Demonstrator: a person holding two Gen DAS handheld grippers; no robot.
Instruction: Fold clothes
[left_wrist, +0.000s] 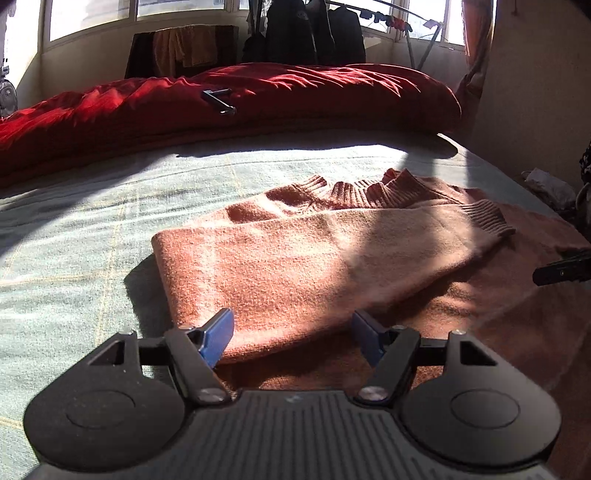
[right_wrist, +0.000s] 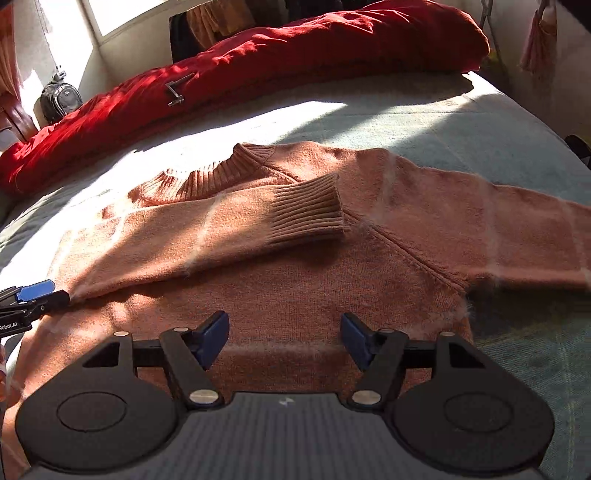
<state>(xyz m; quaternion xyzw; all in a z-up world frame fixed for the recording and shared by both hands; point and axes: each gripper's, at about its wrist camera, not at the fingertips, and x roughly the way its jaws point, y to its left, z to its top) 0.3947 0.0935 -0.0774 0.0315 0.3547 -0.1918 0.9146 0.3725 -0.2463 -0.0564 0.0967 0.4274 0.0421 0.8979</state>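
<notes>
With the sweater (right_wrist: 295, 280) flat on the bed (right_wrist: 480, 122), one sleeve (right_wrist: 229, 225) folded across its chest and the other sleeve (right_wrist: 498, 229) outstretched, we hold the left gripper (left_wrist: 291, 332) and right gripper (right_wrist: 284, 334) spread and empty, and should pinch the outstretched cuff squarely.

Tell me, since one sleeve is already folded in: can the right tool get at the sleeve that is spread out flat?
Probably yes. The right tool is open over the sweater's body, and the unfolded sleeve lies bare on the bed to its right, with nothing on it or in between.
</notes>
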